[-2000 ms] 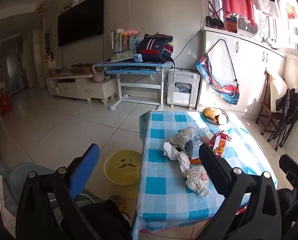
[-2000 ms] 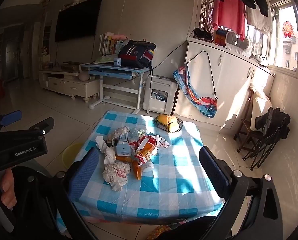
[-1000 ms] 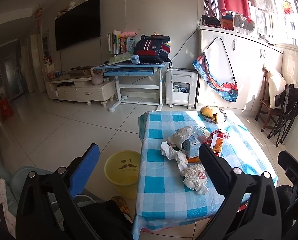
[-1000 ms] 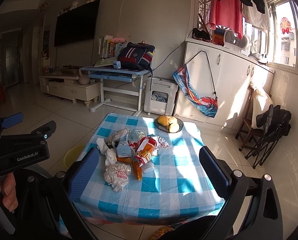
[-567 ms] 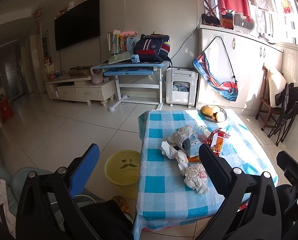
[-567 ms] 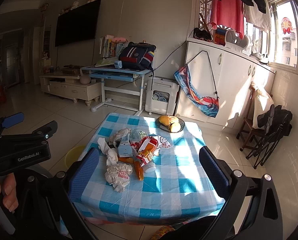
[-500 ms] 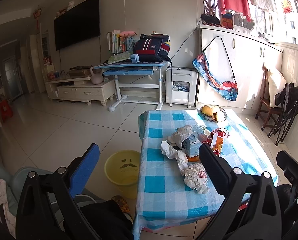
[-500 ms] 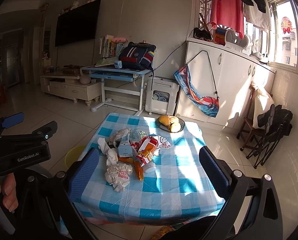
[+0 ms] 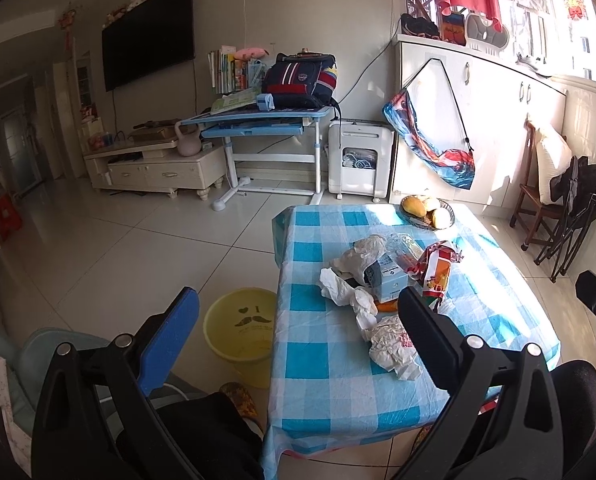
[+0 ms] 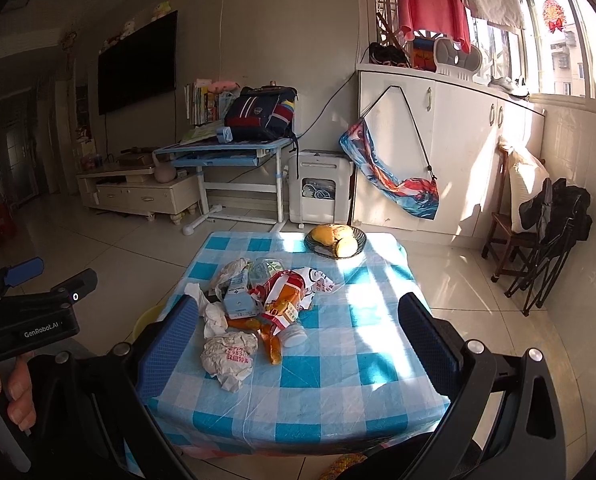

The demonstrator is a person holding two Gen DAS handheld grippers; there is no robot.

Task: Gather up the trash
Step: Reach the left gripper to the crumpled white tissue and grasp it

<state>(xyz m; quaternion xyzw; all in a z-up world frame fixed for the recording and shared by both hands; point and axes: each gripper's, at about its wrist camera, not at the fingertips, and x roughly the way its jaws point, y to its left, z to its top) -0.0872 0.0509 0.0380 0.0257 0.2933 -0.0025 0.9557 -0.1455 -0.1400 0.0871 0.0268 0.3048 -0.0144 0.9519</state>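
Note:
A heap of trash lies on the blue-checked table [image 9: 330, 376] [image 10: 350, 364]: a crumpled white wrapper [image 9: 392, 346] [image 10: 229, 354] nearest me, white tissue [image 9: 344, 288] [image 10: 214, 314], a small blue carton [image 9: 388, 282] [image 10: 237, 292], a red-orange snack bag [image 9: 438, 268] [image 10: 288, 300] and a clear bag. A yellow bin [image 9: 242, 326] with a moustache mark stands on the floor left of the table; in the right wrist view only its rim [image 10: 148, 318] shows. My left gripper [image 9: 298, 332] and right gripper [image 10: 298, 332] hang open and empty, short of the table's near edge.
A bowl of yellow fruit [image 9: 428, 210] [image 10: 336, 240] sits at the table's far end. Beyond are a blue desk [image 9: 258, 120], a white appliance [image 9: 358, 160] and a folding chair [image 10: 550, 232]. A hand [image 10: 6, 392] holds the left gripper's handle. A slipper [image 9: 238, 398] lies by the bin.
Both views have drifted very slightly; the table and trash keep nearly the same place. Nothing was touched and both grippers stay open.

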